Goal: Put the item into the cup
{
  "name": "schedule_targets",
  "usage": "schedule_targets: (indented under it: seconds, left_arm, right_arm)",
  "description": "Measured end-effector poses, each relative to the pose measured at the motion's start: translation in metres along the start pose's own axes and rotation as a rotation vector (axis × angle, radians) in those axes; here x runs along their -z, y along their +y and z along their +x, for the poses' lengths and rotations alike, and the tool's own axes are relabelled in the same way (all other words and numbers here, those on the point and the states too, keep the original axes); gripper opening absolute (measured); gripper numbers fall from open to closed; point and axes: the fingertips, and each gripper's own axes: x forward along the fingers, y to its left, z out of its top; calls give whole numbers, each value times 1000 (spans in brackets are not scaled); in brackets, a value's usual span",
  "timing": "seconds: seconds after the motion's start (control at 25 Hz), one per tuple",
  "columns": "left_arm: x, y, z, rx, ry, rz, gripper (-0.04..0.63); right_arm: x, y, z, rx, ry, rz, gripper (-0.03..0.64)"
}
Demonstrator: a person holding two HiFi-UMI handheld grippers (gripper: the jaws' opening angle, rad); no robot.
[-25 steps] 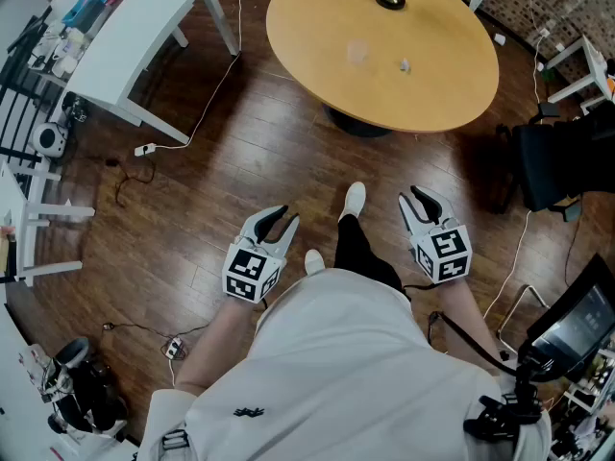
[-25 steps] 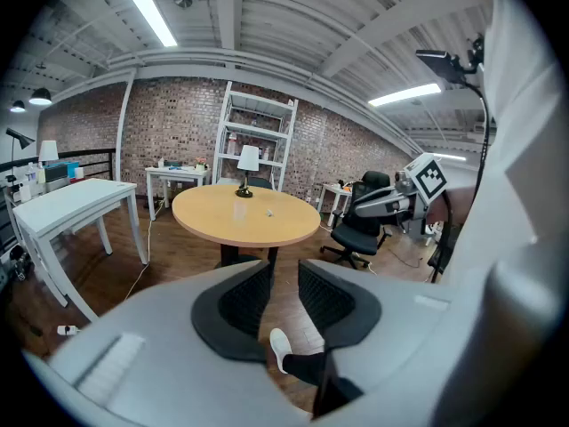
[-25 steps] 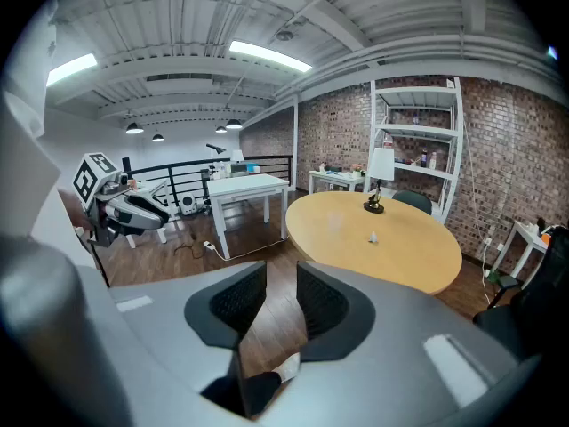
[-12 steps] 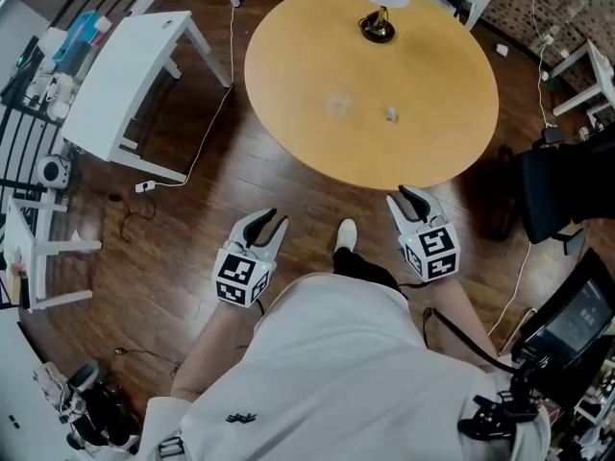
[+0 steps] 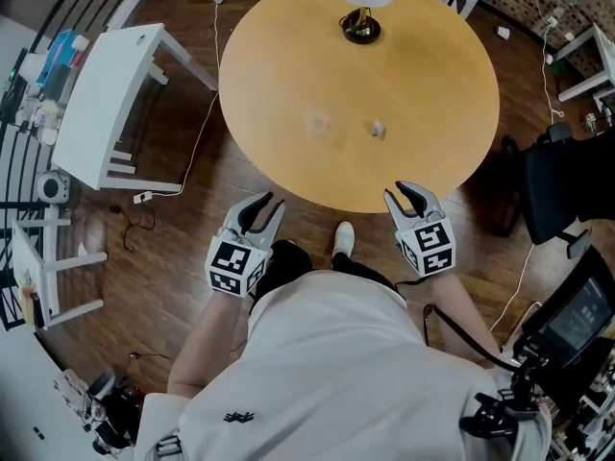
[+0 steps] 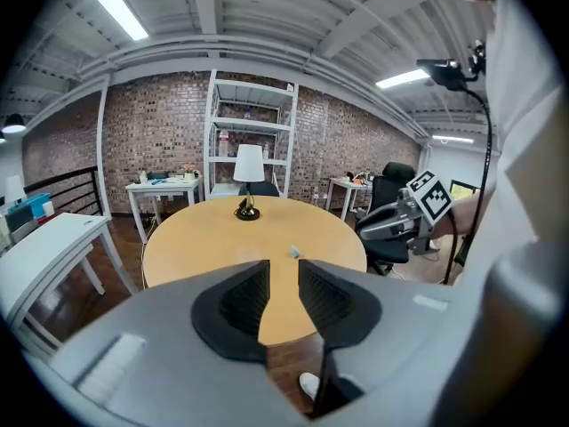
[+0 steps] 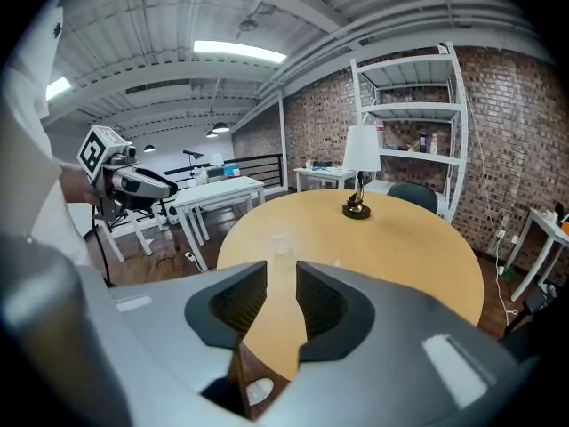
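while left gripper and right gripper hang empty, jaws slightly apart, item lies 3 o'clock of cup.

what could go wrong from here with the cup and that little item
The cup is clear and hard to see on the table, so a gripper could knock it over. The item is small and may slip when the open, empty right gripper pinches it.

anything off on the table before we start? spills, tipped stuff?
Nothing stands out. The clear cup looks upright on the round table, the small item lies beside it without touching, and the lamp stands upright near the far edge. No spill or damage is visible.
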Motion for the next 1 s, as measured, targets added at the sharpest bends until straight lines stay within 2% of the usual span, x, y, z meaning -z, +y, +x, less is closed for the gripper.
schedule_targets:
  seconds: [0.12,0.56,0.76,1.0]
  left_arm:
    - [-2,13,15,24,13,-11,81]
    - [-26,61,41,100,10,32,81]
    - [-22,86,39,96,20,14,81]
    - [-13,116,28,59,44,-16,81]
  right_arm:
    - [-3,-7,14,21,8,10,107]
    - [-10,-52,86,159,90,28,130]
    - [2,-80,134,226,149,34,132]
    - [26,-108,184,256,255,15,132]
